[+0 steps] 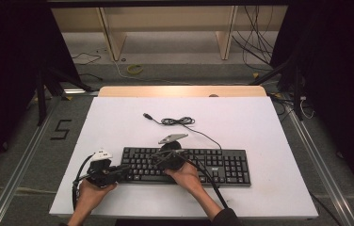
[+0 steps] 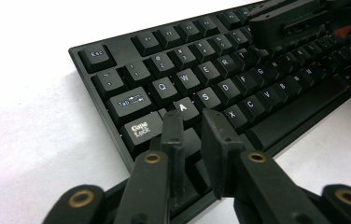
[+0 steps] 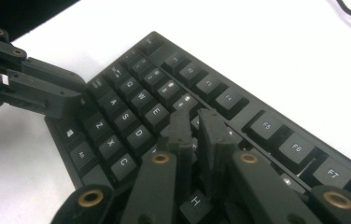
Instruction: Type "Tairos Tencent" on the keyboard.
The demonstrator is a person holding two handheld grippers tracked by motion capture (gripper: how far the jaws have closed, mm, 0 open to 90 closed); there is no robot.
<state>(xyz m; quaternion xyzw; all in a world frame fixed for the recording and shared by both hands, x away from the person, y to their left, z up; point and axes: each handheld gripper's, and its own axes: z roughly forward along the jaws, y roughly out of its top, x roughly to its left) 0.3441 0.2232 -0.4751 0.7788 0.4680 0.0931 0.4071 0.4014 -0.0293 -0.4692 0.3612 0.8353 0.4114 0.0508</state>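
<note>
hovering my left tool (image 2: 193,128) and right tool (image 3: 196,128), both nearly closed on nothing, above the keyboard (image 1: 222,165), seemingly to press keys

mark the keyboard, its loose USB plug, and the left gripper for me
keyboard (image 1: 222,165), high view, on the key field right of the hands.
USB plug (image 1: 147,115), high view, on the free cable end lying on the white table.
left gripper (image 2: 193,120), left gripper view, midway between its two jaw tips, above the A key.
</note>
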